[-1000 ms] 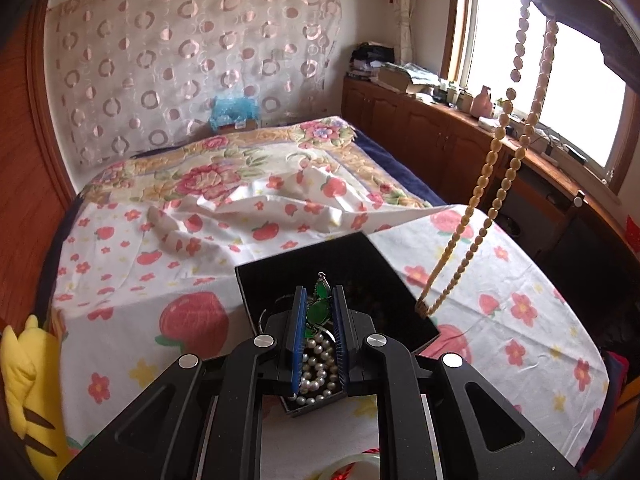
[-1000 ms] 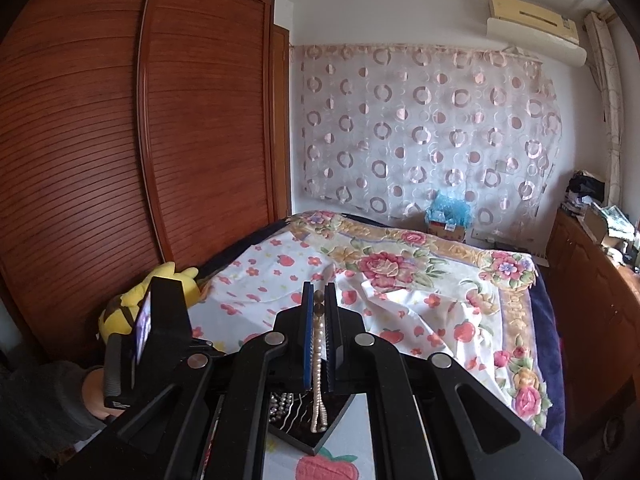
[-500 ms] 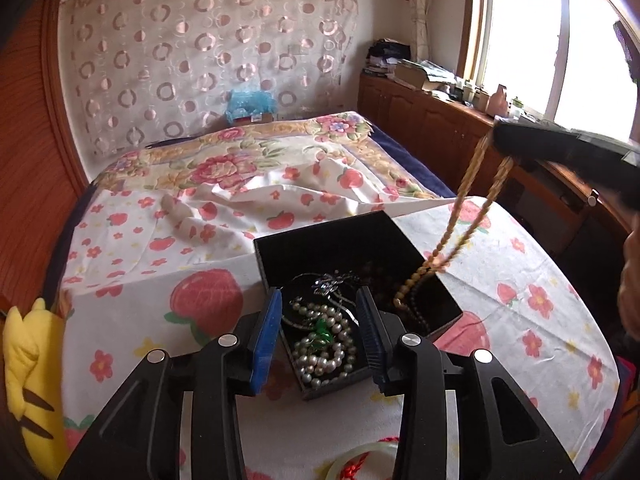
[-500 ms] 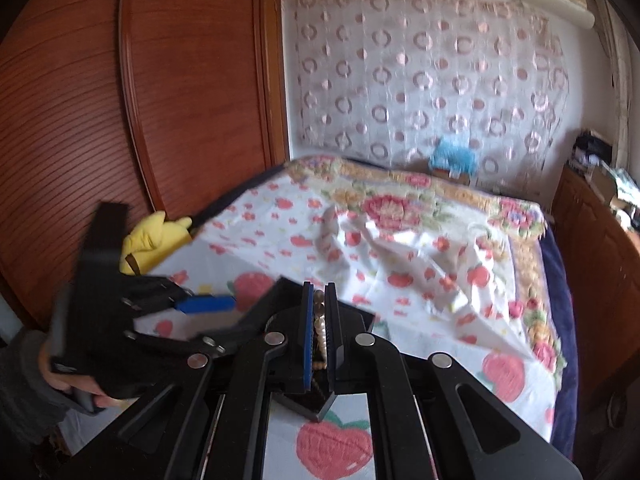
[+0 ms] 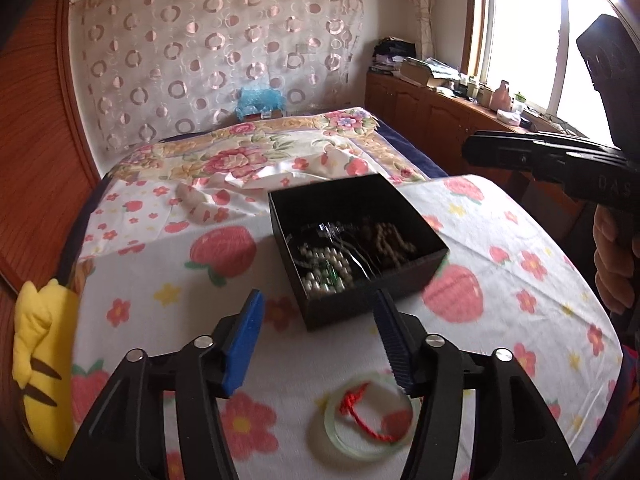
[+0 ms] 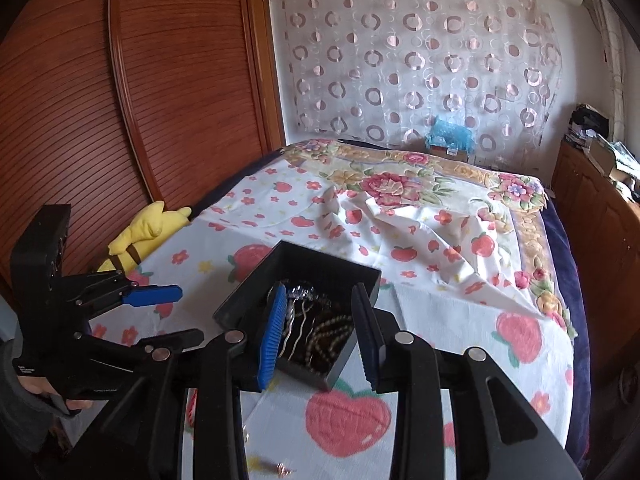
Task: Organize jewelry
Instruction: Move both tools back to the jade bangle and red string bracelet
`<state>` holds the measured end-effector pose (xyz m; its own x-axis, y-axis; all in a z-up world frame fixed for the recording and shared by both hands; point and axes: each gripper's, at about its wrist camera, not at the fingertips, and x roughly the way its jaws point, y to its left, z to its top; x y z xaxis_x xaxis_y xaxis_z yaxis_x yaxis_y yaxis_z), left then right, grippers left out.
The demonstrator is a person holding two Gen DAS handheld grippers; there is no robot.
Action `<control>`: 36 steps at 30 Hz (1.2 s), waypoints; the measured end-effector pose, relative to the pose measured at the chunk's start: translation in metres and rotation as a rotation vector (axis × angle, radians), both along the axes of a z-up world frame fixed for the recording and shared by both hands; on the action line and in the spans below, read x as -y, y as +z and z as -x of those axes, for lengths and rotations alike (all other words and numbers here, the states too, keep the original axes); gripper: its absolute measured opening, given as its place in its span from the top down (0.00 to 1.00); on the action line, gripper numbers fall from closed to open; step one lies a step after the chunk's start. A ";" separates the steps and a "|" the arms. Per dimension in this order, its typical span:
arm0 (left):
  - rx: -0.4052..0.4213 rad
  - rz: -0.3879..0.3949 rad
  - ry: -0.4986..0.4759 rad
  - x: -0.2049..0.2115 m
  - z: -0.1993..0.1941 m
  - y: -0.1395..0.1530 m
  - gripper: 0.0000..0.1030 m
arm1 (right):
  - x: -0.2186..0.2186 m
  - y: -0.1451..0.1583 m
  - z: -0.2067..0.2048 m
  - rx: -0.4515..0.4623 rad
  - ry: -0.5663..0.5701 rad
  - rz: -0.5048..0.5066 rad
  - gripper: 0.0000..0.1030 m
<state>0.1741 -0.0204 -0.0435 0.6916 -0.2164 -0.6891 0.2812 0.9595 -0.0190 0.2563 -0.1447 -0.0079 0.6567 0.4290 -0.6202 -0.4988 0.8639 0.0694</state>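
Pale green bangle next, with both grippers empty by the black box.

Nearest the left gripper (image 5: 318, 336), just short of the box (image 5: 430, 258), a bangle (image 5: 368, 416) with red cord lies on the strawberry sheet (image 5: 200, 304); those jaws are opening with nothing between them, so I would lower them squarely over one side of the rim and close gently. Over the box's near end, the right gripper (image 6: 320, 334) is also opening and empty. Inside lie pearls (image 5: 326, 268) and brown beads (image 5: 386, 242).

The pale bangle (image 5: 367, 420) with its red cord is motion-blurred, and small items (image 6: 280, 468) at the right-wrist view's bottom edge stay unidentifiable.
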 end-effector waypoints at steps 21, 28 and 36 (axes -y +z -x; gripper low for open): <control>-0.120 -0.028 -0.054 0.016 0.041 -0.052 0.25 | 0.015 -0.084 0.061 -0.135 -0.006 0.025 0.65; -0.151 -0.053 -0.065 0.025 0.036 -0.064 0.25 | 0.014 -0.095 0.063 -0.162 -0.001 0.016 0.65; -0.162 -0.034 -0.088 0.023 0.035 -0.067 0.33 | 0.005 -0.099 0.066 -0.169 0.018 0.031 0.65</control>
<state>0.1395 -0.0433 -0.1108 0.5501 -0.2461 -0.7980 0.3604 0.9320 -0.0390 0.1906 -0.1495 -0.1064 0.5338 0.4189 -0.7345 -0.4980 0.8578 0.1273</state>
